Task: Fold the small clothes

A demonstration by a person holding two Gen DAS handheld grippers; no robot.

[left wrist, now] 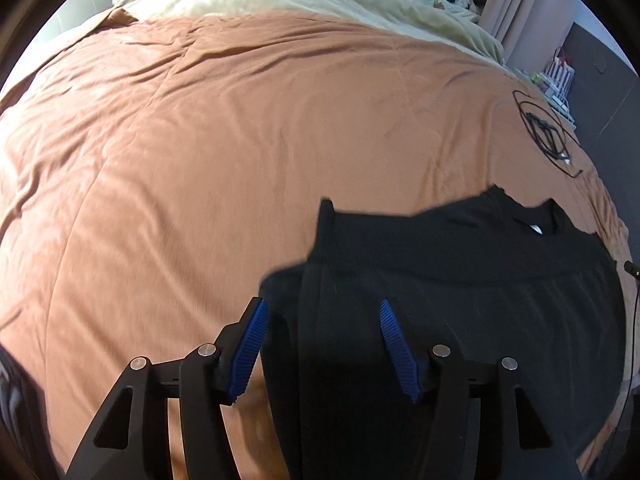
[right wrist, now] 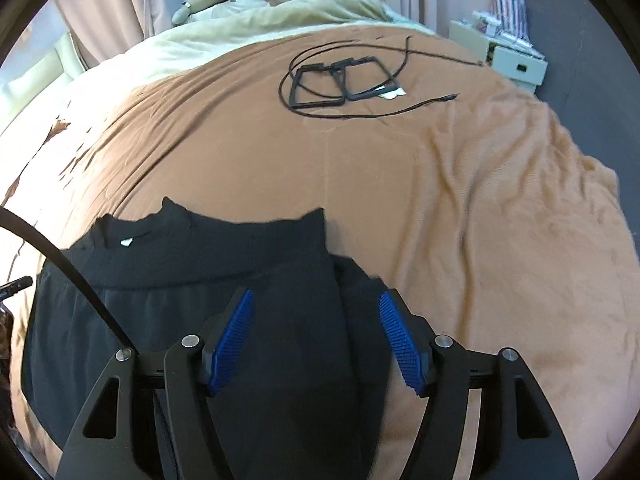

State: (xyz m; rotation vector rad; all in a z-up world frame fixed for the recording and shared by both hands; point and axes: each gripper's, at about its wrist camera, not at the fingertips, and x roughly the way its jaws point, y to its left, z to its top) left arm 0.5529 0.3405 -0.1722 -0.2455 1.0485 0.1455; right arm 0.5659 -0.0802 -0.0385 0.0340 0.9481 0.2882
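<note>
garment (left wrist: 460, 292): black, on bed (left wrist: 200, 160), under both tools | left tool (left wrist: 324, 350): jaws apart, holding nothing | right tool (right wrist: 316, 340): same | handling: likely light, limp, creasing; pinch hem corners just ahead of each tool

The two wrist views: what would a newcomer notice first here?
A black garment lies partly folded on the orange-brown bedcover, right in front of both cameras. The left gripper and the right gripper hang open over its near part, blue pads apart. Farther back lie black square frames with a cord.
</note>
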